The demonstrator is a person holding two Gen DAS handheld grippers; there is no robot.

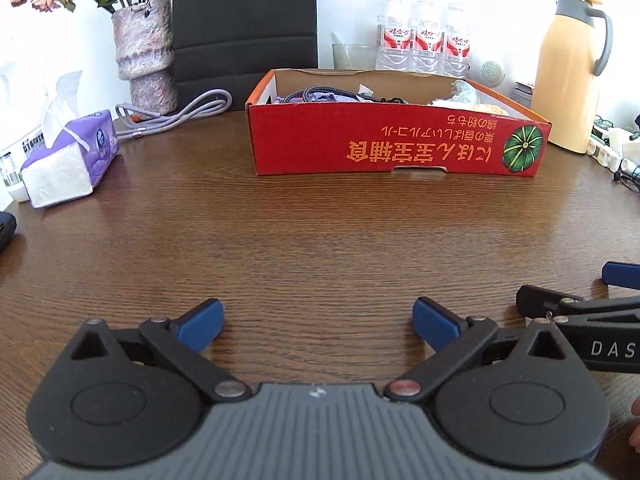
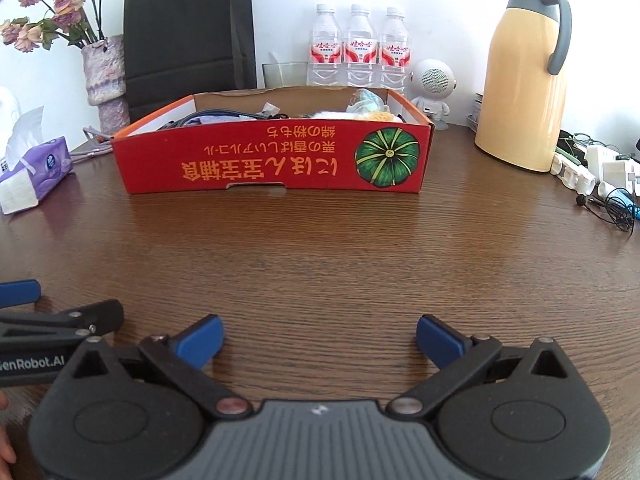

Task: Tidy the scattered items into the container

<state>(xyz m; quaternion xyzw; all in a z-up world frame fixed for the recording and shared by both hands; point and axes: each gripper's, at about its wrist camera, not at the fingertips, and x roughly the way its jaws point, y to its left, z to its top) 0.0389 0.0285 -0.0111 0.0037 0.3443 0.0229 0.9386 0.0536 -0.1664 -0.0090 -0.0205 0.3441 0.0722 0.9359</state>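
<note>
A red cardboard box (image 1: 400, 148) with a green pumpkin print stands at the far middle of the brown table; it also shows in the right wrist view (image 2: 272, 160). Inside lie cables, a purple item, a plush toy and crumpled wrappers. My left gripper (image 1: 318, 326) is open and empty, low over the table well in front of the box. My right gripper (image 2: 319, 340) is open and empty, beside the left one. A purple cable (image 1: 180, 114) lies on the table left of the box.
A purple tissue pack (image 1: 68, 160) lies at the left. A stone vase (image 1: 144, 60) with dried roses and a black paper bag (image 1: 244, 20) stand behind. Water bottles (image 2: 360, 52), a yellow thermos (image 2: 524, 80), a small white speaker (image 2: 434, 88) and chargers with earphones (image 2: 600, 176) stand at the right.
</note>
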